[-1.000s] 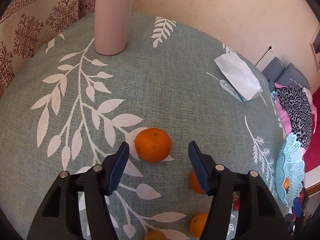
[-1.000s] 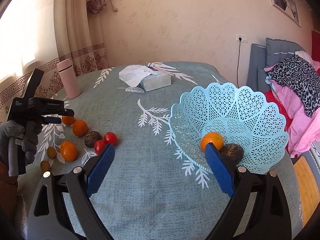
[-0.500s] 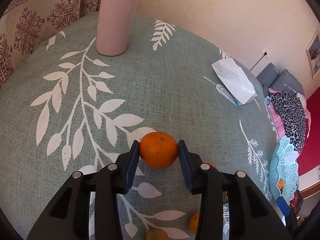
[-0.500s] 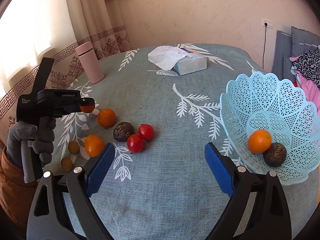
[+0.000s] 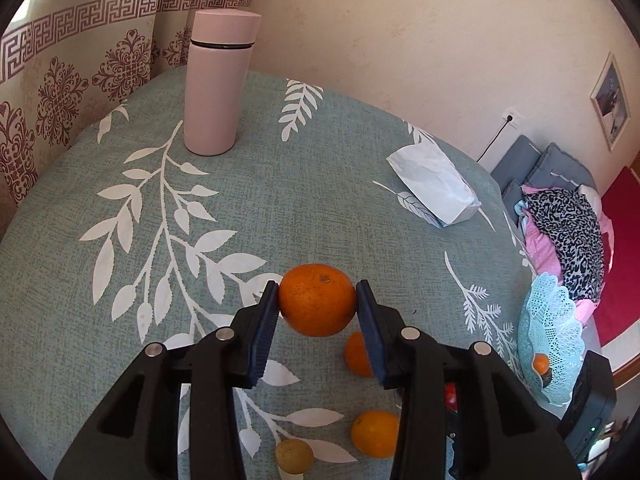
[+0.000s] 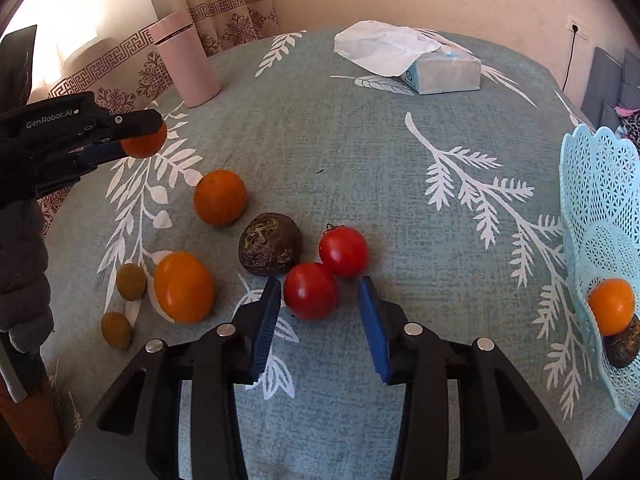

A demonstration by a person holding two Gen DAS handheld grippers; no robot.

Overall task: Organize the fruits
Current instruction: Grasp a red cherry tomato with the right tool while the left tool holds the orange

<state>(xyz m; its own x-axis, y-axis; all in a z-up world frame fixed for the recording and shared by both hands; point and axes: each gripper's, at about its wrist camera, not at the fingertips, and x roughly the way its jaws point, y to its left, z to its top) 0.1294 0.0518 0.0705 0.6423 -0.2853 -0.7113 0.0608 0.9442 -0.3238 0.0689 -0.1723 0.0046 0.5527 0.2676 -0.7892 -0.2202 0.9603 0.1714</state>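
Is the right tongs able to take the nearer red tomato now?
Probably yes. The right tongs, jaws just closing, already flank the nearer red tomato without pressing it. The second tomato touches it behind, outside the jaws.

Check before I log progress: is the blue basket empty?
Not empty. The blue basket holds an orange and a dark fruit.

The left gripper (image 5: pixel 317 307) is clamping an orange (image 5: pixel 316 299) between its pads; the right gripper (image 6: pixel 318 316), jaws just narrowed, is hovering tilted downward, gripping nothing.
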